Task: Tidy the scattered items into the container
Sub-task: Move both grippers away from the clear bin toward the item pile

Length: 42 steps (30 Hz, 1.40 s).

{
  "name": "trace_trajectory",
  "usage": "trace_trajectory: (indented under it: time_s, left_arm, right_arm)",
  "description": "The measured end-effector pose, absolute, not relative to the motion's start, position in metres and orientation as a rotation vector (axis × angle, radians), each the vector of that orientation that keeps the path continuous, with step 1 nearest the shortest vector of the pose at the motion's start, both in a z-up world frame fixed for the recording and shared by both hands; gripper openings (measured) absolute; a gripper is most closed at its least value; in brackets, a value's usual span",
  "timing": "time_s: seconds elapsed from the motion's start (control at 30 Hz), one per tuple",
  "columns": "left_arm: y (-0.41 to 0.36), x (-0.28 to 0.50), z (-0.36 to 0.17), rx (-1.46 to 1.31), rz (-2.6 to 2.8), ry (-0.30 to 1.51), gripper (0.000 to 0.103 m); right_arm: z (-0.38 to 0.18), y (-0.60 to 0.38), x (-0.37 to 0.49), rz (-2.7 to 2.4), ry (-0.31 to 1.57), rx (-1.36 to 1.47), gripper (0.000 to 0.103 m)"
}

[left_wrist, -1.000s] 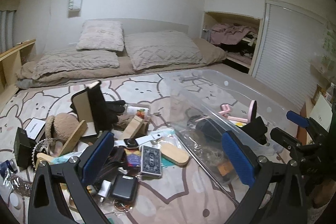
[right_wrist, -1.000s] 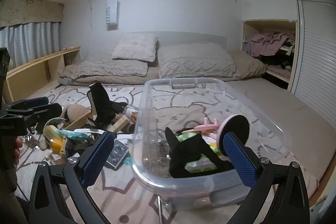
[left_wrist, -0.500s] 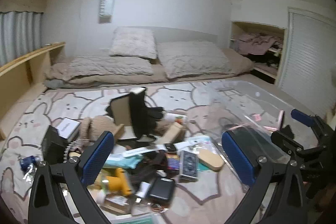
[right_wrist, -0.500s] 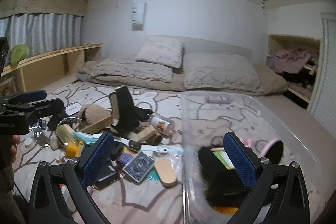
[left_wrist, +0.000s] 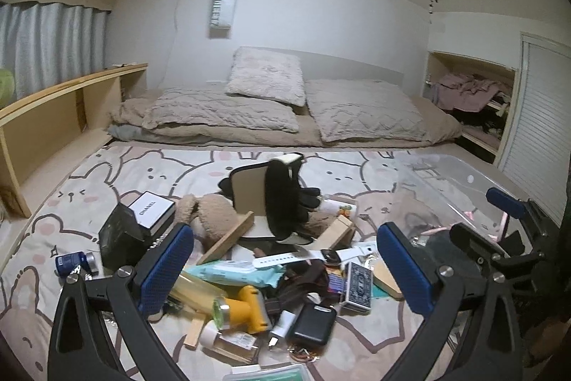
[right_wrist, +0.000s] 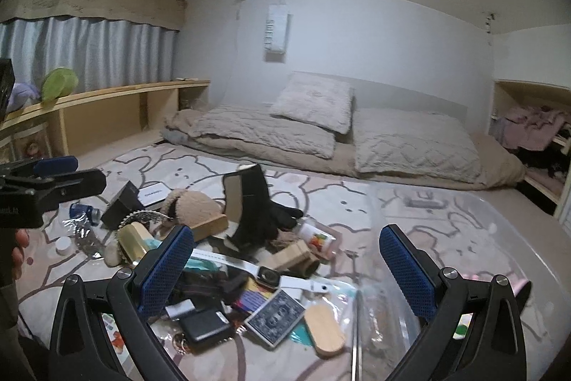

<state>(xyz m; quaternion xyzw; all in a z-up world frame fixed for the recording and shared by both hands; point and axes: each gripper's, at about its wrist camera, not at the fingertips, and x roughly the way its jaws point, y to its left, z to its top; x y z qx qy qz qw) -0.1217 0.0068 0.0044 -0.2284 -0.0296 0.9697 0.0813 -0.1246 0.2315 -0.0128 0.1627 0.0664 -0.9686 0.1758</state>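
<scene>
Both my grippers are spread wide and holding nothing: left gripper (left_wrist: 285,266), right gripper (right_wrist: 287,265). Both hover over the clutter pile on the bunny-print blanket (left_wrist: 117,174).

Landmark: the smartwatch (right_wrist: 269,275) with the white strap, lying flat mid-pile.
- Card deck (right_wrist: 276,316) just in front of the smartwatch, a wooden oval piece (right_wrist: 324,331) touching the deck's right side.
- Black power bank (right_wrist: 205,329) front-left of the smartwatch.
- Black glove (right_wrist: 260,213) stands upright behind the smartwatch, against a tan board.
- Yellow tool (left_wrist: 246,309) front-left of the smartwatch in the left view, a black-and-white box (left_wrist: 150,207) far left behind it.
- Clear plastic bin (right_wrist: 481,238) right of the smartwatch, rim close to the pile; some items already inside, too blurred to name.

My left gripper shows at the left edge of the right view.
</scene>
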Motion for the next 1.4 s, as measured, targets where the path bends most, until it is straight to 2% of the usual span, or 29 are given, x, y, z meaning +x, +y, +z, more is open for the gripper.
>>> trace_trajectory:
  time_s: [0.7, 0.9, 1.13, 1.4]
  left_arm:
    - [-0.024, -0.136, -0.024, -0.787, 3.011, -0.104, 0.103]
    - [-0.034, -0.142, -0.035, -0.844, 3.018, -0.1, 0.103]
    - [-0.049, -0.151, -0.05, -0.921, 3.025, -0.095, 0.103]
    - [-0.093, -0.164, -0.089, -1.126, 3.056, -0.262, 0.103]
  right_arm:
    - [-0.053, 0.22, -0.135, -2.729, 0.177, 0.379, 0.103]
    - [-0.066, 0.218, -0.145, -2.673, 0.131, 0.488, 0.103]
    - [-0.087, 0.208, -0.15, -2.64, 0.216, 0.578, 0.103]
    - [-0.106, 0.202, -0.161, -2.567, 0.199, 0.73, 0.103]
